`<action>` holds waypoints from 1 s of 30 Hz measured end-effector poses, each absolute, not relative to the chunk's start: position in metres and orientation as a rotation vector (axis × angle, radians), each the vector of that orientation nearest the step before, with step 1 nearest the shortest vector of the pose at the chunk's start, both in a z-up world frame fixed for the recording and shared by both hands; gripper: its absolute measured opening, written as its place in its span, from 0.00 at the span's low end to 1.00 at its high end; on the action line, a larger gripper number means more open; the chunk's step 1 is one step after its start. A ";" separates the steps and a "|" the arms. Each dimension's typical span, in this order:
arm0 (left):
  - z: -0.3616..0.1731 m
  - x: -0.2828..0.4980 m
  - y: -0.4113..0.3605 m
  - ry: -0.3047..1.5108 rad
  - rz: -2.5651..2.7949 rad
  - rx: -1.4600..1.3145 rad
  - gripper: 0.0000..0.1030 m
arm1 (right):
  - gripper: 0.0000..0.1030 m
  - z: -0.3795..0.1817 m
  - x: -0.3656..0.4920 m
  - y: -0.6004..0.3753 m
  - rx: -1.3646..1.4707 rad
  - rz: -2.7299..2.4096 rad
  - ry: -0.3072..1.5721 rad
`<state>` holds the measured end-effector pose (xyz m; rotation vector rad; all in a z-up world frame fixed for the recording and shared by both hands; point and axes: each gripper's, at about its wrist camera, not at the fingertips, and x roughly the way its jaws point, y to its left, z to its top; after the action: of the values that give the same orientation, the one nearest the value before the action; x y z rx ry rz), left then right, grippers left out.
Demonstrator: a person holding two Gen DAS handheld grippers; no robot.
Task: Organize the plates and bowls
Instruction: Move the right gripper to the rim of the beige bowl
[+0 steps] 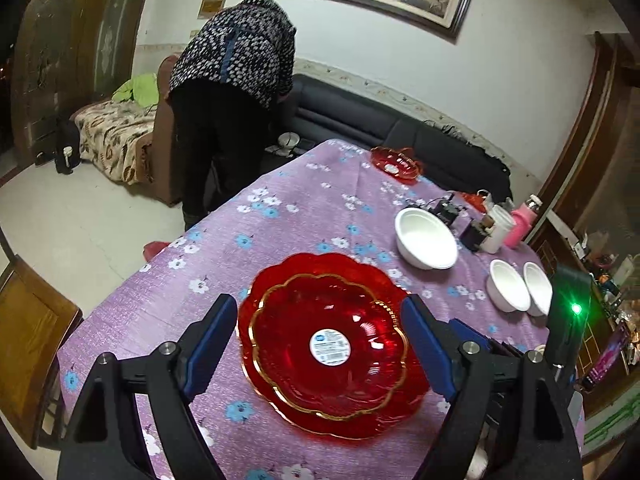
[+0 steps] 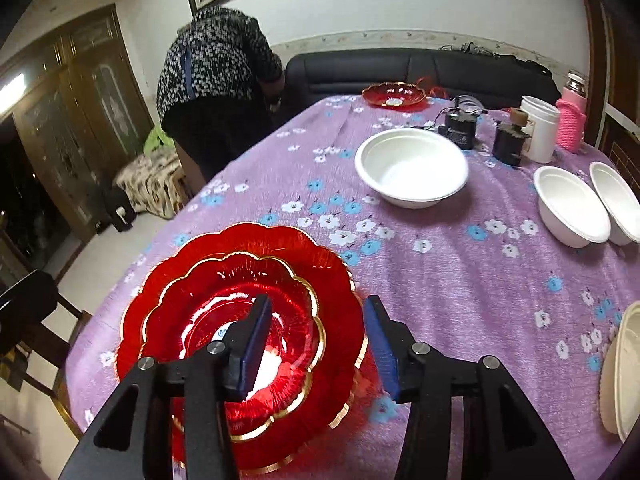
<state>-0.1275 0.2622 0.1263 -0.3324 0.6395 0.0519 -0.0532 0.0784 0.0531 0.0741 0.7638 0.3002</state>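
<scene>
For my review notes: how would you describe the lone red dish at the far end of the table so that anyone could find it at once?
Start at the table under the purple flowered cloth and look to its far edge, just before the dark sofa. There sits a small red scalloped dish with a gold rim. Unlike the stacked red plates at the near end, it stands alone, and the white bowls nearby are plain.

Your indoor light is dim, overhead. Glare hits the red plate (image 2: 240,344) under your right gripper. Heavy fisheye bending, black corners, slight motion blur.
</scene>
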 end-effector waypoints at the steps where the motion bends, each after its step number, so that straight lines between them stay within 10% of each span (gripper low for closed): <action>1: 0.128 -0.131 0.260 0.626 0.050 -0.326 0.81 | 0.51 0.055 -0.058 0.073 0.080 0.302 0.754; 12: 0.154 -0.162 0.237 0.399 0.103 -0.312 0.99 | 0.57 0.072 -0.103 -0.014 0.082 0.190 0.626; 30: 0.128 -0.146 0.170 0.548 -0.090 -0.207 1.00 | 0.64 0.070 -0.190 -0.197 0.222 -0.193 0.566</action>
<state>-0.1456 0.1699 0.1277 -0.2073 0.5477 -0.0899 -0.1895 -0.1970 0.0701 0.2219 0.5658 -0.1933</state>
